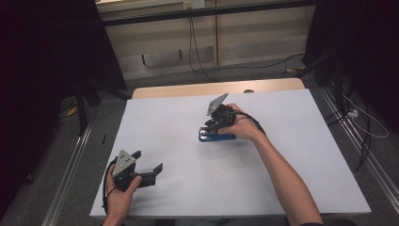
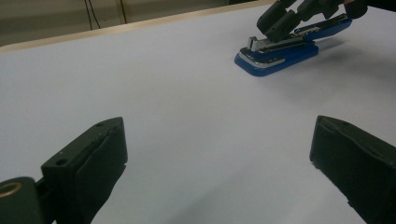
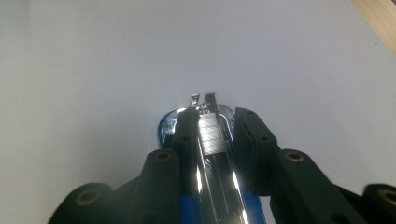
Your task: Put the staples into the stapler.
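While the right gripper (image 3: 211,135) clamps its jaws on the blue stapler (image 2: 280,49) mid-desk (image 1: 291,155), narrow grip w/ slick metal could slip; left gripper (image 1: 157,167) idles wide open, empty.

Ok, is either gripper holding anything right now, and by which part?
The right gripper is shut on the blue stapler, its jaws pinching the sides of the metal top arm near the front end. The left gripper is open over the white table, holding nothing.
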`<state>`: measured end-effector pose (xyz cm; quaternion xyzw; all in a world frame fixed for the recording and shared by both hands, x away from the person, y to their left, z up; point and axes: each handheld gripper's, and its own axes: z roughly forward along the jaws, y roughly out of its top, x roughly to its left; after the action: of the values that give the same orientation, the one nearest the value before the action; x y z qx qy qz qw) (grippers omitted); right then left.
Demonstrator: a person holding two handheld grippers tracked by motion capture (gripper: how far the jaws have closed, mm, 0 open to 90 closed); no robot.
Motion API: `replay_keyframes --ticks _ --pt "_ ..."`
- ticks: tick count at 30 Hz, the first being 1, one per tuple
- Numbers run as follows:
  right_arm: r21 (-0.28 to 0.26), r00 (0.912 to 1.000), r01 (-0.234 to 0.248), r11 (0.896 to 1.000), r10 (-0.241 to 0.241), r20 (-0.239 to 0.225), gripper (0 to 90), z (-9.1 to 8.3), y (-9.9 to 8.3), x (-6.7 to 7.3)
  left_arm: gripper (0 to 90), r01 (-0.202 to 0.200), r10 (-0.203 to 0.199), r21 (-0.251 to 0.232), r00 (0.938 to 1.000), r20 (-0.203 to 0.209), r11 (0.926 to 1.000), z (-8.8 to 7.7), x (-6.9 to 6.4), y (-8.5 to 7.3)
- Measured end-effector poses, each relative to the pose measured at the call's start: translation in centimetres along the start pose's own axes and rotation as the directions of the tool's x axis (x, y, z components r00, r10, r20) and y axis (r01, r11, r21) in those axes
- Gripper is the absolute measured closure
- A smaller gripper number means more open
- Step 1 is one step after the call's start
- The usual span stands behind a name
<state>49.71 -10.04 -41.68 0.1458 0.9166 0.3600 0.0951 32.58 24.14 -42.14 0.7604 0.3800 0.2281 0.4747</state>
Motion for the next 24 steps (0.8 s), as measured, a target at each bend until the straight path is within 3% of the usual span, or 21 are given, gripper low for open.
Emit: replay_keyframes --ticks 2,5,8,15,19,24 --pt "-0.008 0.9996 -0.019 1.000 0.019 0.019 62.4 -0.1 0.0 0.0 4.2 -0.001 0.001 0.000 1.0000 0.000 1.0000 0.0 0.0 0.0" --pt "-0.032 0.9952 -0.083 0.996 0.085 0.049 49.6 -0.2 0.0 0.0 4.2 0.004 -0.004 -0.004 1.0000 -0.002 1.0000 0.0 0.0 0.0" --pt "-0.042 0.9936 -0.092 0.995 0.094 0.062 39.4 -0.3 0.2 0.4 4.2 0.005 -0.005 -0.002 1.0000 -0.001 1.0000 0.1 0.0 0.0" --pt "-0.083 0.9828 -0.165 0.983 0.171 0.069 25.2 -0.6 -0.2 0.7 4.2 0.006 -0.006 -0.004 1.0000 0.000 1.0000 0.0 0.0 0.0" --pt "-0.109 0.9694 -0.213 0.971 0.224 0.102 11.2 -0.8 -0.6 0.9 4.2 -0.001 0.001 0.001 1.0000 -0.002 1.0000 0.0 -0.1 0.0" --pt "-0.173 0.9554 -0.229 0.958 0.255 0.148 9.9 -1.7 -1.2 1.1 4.2 -0.001 0.001 0.000 1.0000 -0.003 1.0000 0.0 -0.1 0.0"
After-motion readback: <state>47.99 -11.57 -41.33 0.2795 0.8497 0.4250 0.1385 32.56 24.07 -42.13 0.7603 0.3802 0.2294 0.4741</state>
